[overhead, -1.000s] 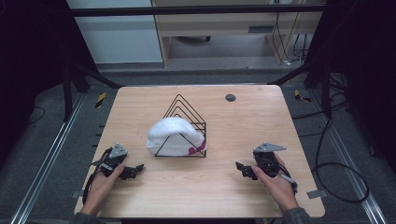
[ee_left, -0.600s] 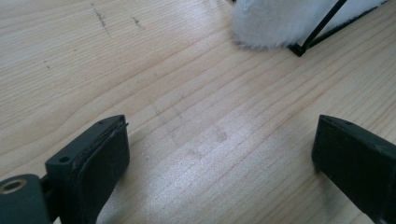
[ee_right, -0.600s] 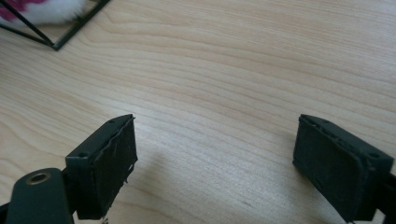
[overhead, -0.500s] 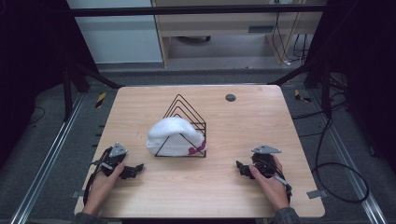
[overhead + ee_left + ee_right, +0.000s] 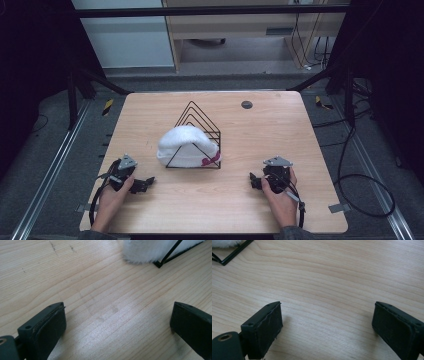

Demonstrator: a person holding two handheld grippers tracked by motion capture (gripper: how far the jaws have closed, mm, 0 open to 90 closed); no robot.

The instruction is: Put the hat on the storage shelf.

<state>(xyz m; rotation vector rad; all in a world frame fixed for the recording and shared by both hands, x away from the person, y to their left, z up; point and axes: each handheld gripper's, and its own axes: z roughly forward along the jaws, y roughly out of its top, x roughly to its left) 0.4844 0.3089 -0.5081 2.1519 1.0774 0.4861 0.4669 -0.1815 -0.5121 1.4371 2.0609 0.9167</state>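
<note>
Covering much of the wire rack [image 5: 199, 131] (white hat [image 5: 181, 145]).

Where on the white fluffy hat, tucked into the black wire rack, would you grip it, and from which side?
Grip the white fluffy hat on the rounded bulge that sticks out of the black wire rack toward the left gripper. Come from that side, since the wires cross its other half, and its open jaws already face it.

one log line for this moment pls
left claw: open, empty, jaws just opening | right claw: open, empty | white fluffy hat: in wire rack | table: wood
</note>
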